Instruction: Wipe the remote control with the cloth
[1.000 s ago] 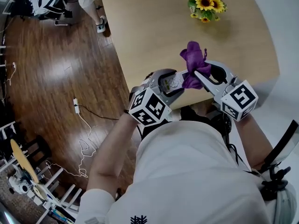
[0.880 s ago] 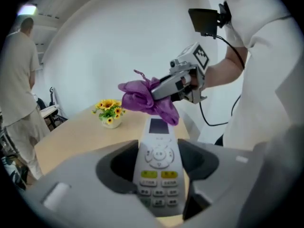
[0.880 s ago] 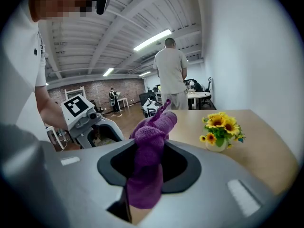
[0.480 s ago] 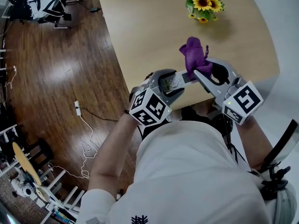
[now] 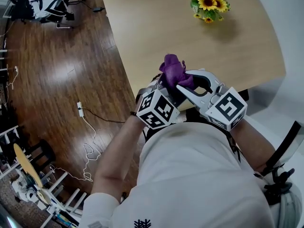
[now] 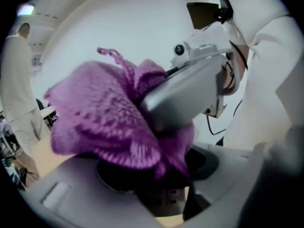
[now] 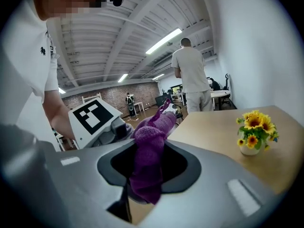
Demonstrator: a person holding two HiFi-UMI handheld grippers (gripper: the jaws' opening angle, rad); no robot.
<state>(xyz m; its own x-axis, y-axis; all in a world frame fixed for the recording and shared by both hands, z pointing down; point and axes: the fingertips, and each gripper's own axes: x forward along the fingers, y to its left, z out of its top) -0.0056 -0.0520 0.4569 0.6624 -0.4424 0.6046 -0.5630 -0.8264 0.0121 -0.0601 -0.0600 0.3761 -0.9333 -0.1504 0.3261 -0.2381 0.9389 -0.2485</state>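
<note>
Closest to the person's body, the left gripper (image 5: 160,93) is pinching the remote control (image 6: 163,198) between its fingers. The dark, buttoned face is showing just beneath the cloth (image 6: 104,118) in the left gripper view. From the head view the remote control is being hidden entirely by that cloth, and it is being held in the air just over the near edge of the table (image 5: 156,27). Coming in from the other side, the right gripper (image 7: 147,175) is squeezing its fingers onto a bunched fold of the purple cloth, with one tail hanging below them and the bulk bulging above. The cloth seems to be pressing on the remote control, so the wiping looks to be under way. To do it well, the right gripper should probably be dragging the soft bulk along the length of the remote control, not its metal tips, which could scrape the buttons. The left grip needs to be holding firm near one end so the remote control is not twisting or slipping out under the pressure. Farther off, a vase of sunflowers (image 5: 207,3) is standing well apart on the table, clear of the work.
</note>
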